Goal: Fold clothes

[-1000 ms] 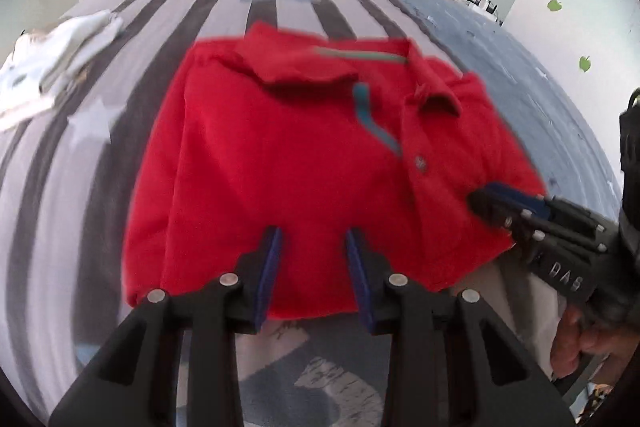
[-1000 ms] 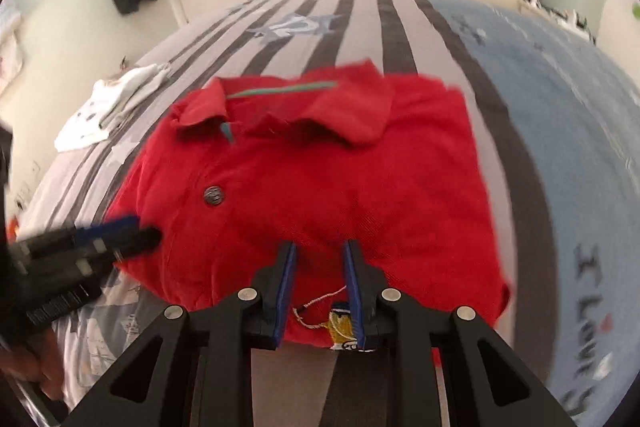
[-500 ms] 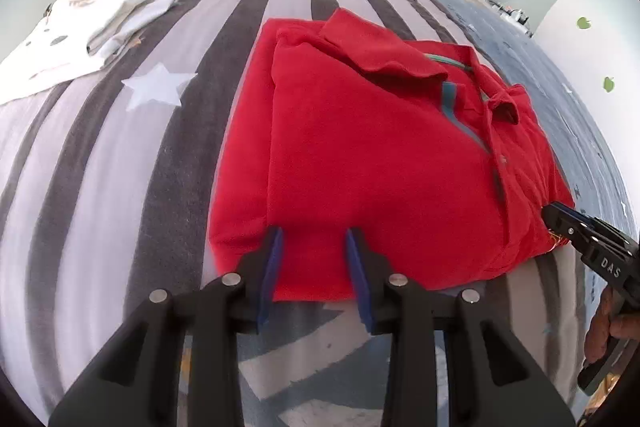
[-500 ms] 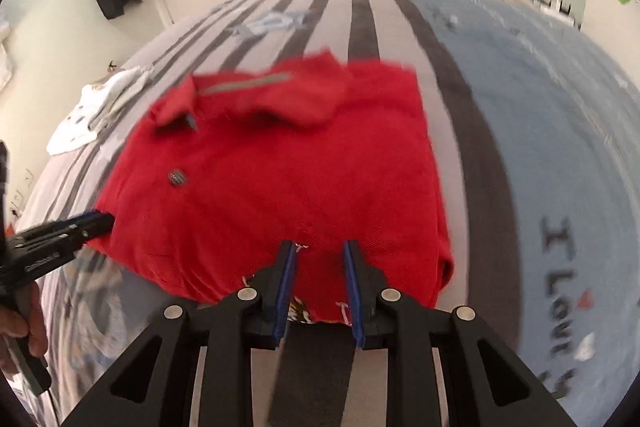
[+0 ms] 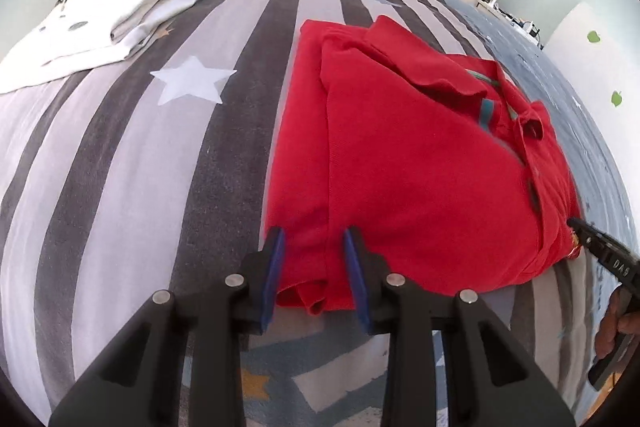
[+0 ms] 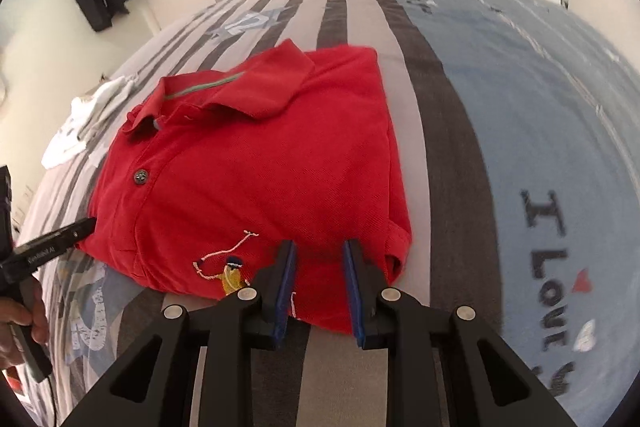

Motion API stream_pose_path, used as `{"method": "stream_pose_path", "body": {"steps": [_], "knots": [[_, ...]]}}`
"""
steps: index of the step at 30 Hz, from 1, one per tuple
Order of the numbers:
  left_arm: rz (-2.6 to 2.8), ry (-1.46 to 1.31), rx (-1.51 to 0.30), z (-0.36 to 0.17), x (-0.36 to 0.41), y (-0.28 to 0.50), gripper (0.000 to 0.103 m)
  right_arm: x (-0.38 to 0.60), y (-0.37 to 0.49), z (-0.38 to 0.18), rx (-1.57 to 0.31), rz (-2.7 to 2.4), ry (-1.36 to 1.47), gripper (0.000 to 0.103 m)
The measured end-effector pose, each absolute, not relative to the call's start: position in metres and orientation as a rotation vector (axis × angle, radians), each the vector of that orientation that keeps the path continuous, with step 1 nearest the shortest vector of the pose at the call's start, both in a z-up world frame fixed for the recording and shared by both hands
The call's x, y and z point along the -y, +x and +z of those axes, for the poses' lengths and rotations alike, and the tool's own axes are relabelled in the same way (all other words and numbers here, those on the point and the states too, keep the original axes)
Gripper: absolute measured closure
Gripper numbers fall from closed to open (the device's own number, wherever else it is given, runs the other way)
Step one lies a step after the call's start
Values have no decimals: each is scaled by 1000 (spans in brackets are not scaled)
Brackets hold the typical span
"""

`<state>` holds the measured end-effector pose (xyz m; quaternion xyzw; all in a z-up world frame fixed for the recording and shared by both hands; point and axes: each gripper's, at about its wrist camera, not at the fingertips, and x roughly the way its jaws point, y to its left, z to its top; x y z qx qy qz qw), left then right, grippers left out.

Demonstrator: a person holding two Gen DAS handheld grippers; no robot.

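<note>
A red polo shirt (image 5: 420,163) lies folded into a rectangle on the striped bed, collar at the far end; it also shows in the right wrist view (image 6: 256,163). My left gripper (image 5: 314,239) is open, its jaws straddling the shirt's near left corner. My right gripper (image 6: 319,251) is open, its jaws straddling the near right corner next to the embroidered logo (image 6: 228,267). Each gripper's tip shows in the other view, the right gripper (image 5: 600,247) at the right edge and the left gripper (image 6: 52,243) at the left edge.
A folded white garment (image 5: 104,23) lies at the far left of the bed; it also shows in the right wrist view (image 6: 88,119). The bedcover is grey-striped (image 5: 120,167) on the left and blue (image 6: 540,99) on the right. Cupboards and a door stand behind the bed.
Both grippers have spread apart along the shirt's near edge to its two corners. The shirt lies still and sharper in view, flat on the bed.
</note>
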<state>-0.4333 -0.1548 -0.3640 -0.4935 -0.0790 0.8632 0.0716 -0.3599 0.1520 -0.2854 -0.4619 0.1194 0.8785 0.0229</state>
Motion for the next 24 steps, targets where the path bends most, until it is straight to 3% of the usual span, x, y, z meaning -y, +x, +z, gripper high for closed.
{"method": "stream_pose_path", "body": {"steps": [4, 10, 17, 24], "knots": [[2609, -1498, 243, -349, 157, -431, 74, -156, -367, -271, -356, 2685, -1470, 83], [2695, -1306, 206, -310, 140, -464, 74, -165, -407, -233, -297, 2745, -1302, 83], [2677, -1273, 117, -319, 84, -536, 74, -161, -495, -251, -281, 2788, -1311, 83], [2636, -1342, 147, -346, 73, -575, 74, -158, -537, -289, -281, 2770, -1424, 83]]}}
